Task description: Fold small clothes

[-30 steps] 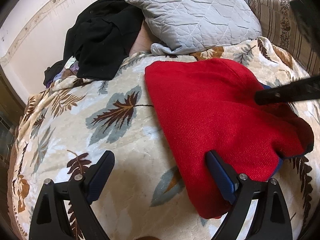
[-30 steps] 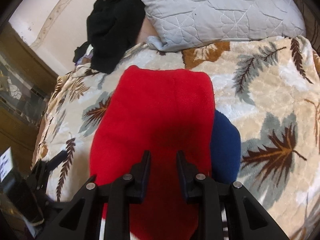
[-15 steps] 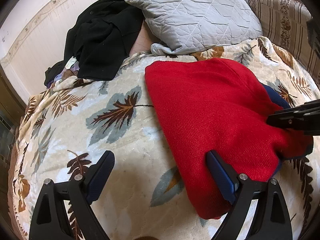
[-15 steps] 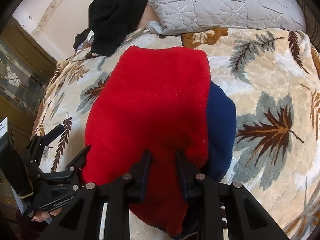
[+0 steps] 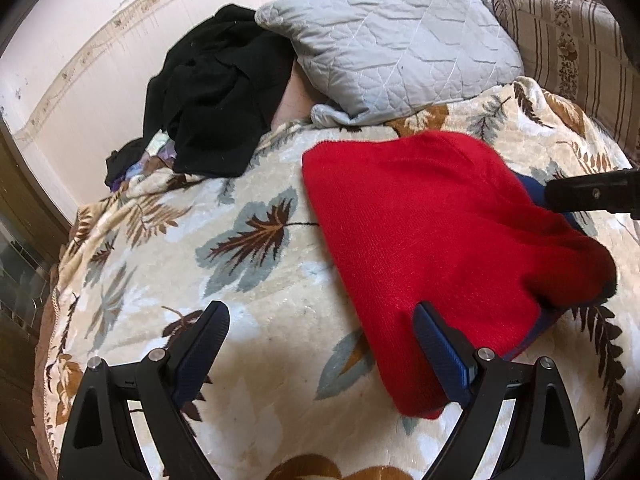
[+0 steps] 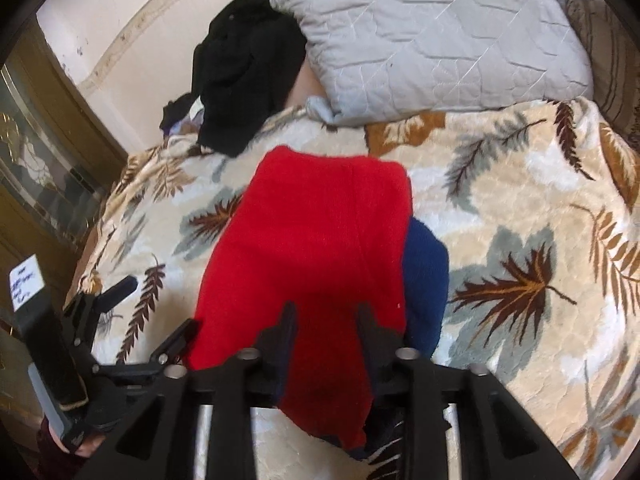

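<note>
The near edge of the red knitted garment [image 6: 320, 248] is clamped by the right gripper [image 6: 326, 320], now raised farther; the left gripper [image 5: 320, 336] is kept spread apart

Red garment [image 5: 436, 240] is a fine matt knit with a slightly fuzzy nap, over a blue cloth layer [image 6: 426, 276] that looks like fleece or knit, hard to tell through the blur. Leaf-print blanket [image 5: 256, 280] is plush, short-pile, faint sheen; grey pillow [image 5: 396, 52] is quilted, smooth and creased; black clothes pile [image 5: 216, 104] is matt, soft woven or knit; striped cushion [image 5: 572, 44] is woven upholstery. Left gripper [image 5: 320, 332] and right gripper [image 6: 326, 316] are matt black plastic with bright metal screw heads; the left's blue pads [image 5: 438, 344] are ribbed, rubbery-looking.
</note>
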Action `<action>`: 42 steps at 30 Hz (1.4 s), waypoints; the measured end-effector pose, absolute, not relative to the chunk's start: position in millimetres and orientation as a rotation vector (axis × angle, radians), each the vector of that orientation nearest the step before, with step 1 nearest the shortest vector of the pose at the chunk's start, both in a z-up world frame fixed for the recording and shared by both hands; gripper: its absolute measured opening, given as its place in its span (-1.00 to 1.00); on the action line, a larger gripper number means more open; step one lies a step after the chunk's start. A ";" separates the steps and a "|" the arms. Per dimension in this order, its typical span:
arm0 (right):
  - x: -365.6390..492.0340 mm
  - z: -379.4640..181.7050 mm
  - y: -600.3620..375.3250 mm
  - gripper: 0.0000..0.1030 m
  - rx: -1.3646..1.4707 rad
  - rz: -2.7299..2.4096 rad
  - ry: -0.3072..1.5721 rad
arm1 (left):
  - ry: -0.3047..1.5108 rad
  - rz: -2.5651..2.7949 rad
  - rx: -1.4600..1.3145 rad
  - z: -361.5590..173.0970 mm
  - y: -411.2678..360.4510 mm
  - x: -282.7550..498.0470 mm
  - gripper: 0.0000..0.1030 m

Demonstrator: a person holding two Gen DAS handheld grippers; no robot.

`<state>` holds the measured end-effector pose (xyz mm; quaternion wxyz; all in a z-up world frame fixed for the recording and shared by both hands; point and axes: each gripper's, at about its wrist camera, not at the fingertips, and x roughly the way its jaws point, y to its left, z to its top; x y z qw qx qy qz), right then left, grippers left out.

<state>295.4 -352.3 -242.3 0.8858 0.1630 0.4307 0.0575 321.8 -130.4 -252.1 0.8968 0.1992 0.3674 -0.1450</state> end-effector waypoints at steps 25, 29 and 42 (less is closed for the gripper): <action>278.7 -224.4 -341.4 0.50 0.390 0.119 0.809 | 0.702 -0.281 0.384 -228.9 -107.5 293.8 0.81; 280.6 -227.4 -342.2 0.50 0.389 0.119 0.815 | 0.706 -0.286 0.383 -230.7 -109.5 295.9 0.81; 282.8 -235.5 -351.5 0.50 0.400 0.113 0.823 | 0.724 -0.294 0.377 -237.5 -115.6 304.2 0.81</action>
